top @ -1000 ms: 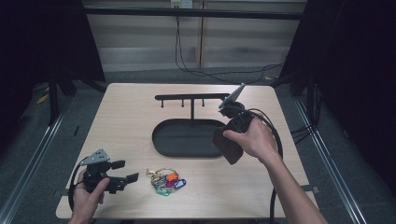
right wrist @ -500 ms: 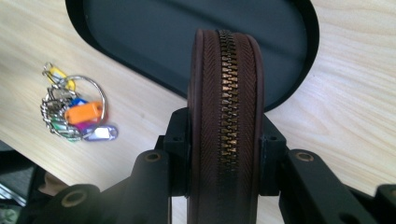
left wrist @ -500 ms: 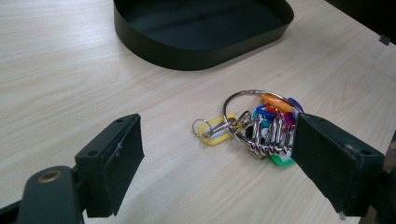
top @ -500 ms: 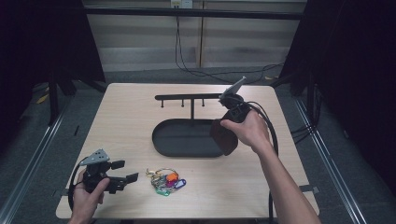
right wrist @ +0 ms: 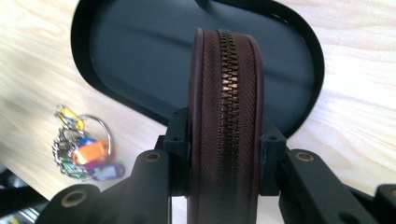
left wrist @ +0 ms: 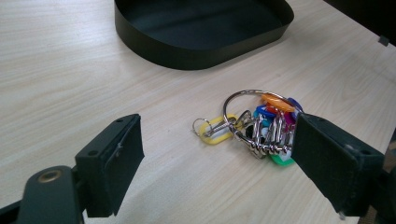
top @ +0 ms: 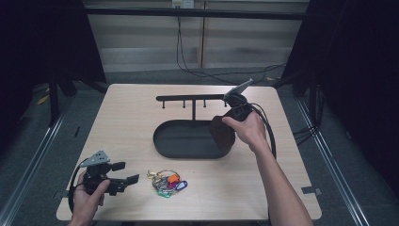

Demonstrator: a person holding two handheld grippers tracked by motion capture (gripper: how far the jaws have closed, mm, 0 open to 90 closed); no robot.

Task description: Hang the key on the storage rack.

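Note:
A brown zipped pouch [right wrist: 227, 116] stands edge-up between my right gripper's jaws, zipper facing the camera. The right gripper [top: 225, 126] is shut on the pouch [top: 221, 133] and holds it over the right end of the black oval tray [top: 181, 153]. A bunch of keys with coloured tags [top: 165, 181] lies on the table in front of the tray. My left gripper [top: 123, 173] rests at the front left, open, its jaws pointing at the keys [left wrist: 254, 123], which lie just beyond and apart from the fingertips.
Behind the tray rises a black T-shaped rack with small hooks [top: 190, 99]. Cables [top: 266, 127] trail from the right gripper across the table's right side. The wooden table [top: 127, 122] ends close to the left hand.
The right hand has carried the pouch left and down, from beside the tray's right end to over the tray. The left gripper has stayed put.

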